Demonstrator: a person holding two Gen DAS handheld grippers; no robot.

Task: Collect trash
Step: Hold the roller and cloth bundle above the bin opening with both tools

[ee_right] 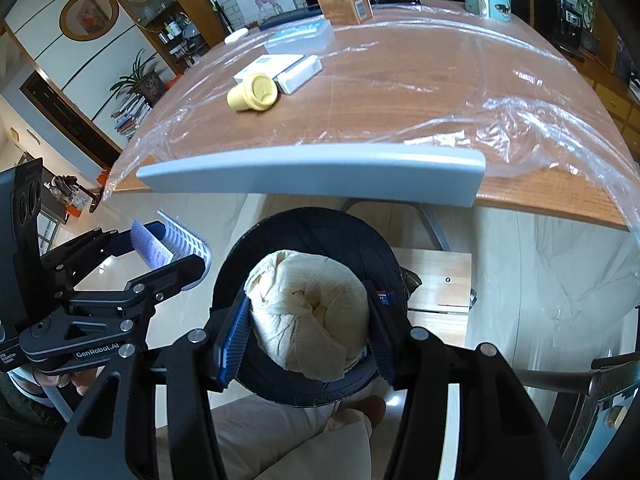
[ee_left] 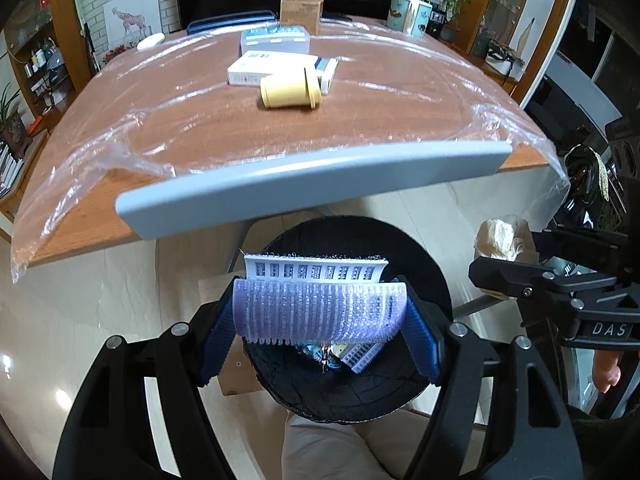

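Your left gripper (ee_left: 320, 320) clamps a purple blister strip (ee_left: 316, 312), bowed, its long axis running crosswise from pad to pad, above the black bin (ee_left: 424, 276). Your right gripper (ee_right: 308, 320) squeezes a wadded tissue ball (ee_right: 308, 312) over the same bin. Beyond, a yellow cup (ee_left: 290, 91) lies sideways on the table (ee_left: 200, 128), lid pointing right.
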